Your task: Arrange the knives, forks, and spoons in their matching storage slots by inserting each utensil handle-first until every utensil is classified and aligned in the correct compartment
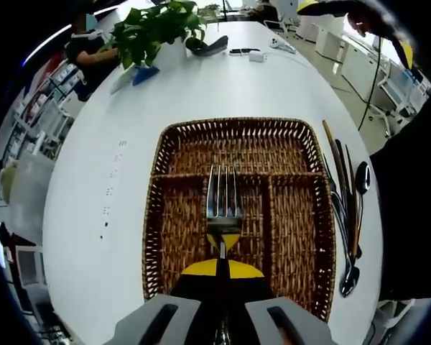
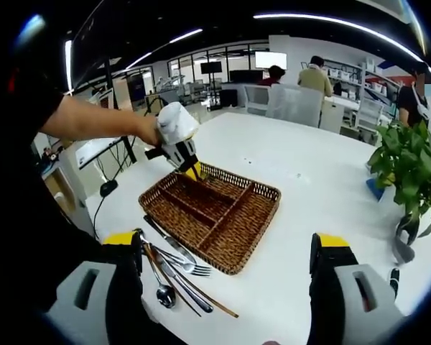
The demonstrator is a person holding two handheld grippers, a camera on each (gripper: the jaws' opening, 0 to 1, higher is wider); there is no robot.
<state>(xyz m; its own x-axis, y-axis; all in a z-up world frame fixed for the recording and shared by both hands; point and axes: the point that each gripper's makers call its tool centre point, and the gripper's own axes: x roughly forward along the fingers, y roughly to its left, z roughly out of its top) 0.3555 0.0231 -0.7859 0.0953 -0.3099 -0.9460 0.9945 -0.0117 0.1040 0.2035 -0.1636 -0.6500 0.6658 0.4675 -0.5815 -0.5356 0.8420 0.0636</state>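
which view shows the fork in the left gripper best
The left gripper view: the fork stands up from the left gripper, tines clear over the basket. In the right gripper view the left gripper is at the basket's far edge, the fork too small to make out.

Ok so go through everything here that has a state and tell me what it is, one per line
Left claw: shut on the fork.
Fork: held, tines pointing away, above the basket's middle slot.
Right claw: open, holding nothing.
Wicker basket: on the table, all slots bare.
Loose cutlery: lying in a pile on the table beside the basket, not yet sorted.
Potted plant: upright on the table.
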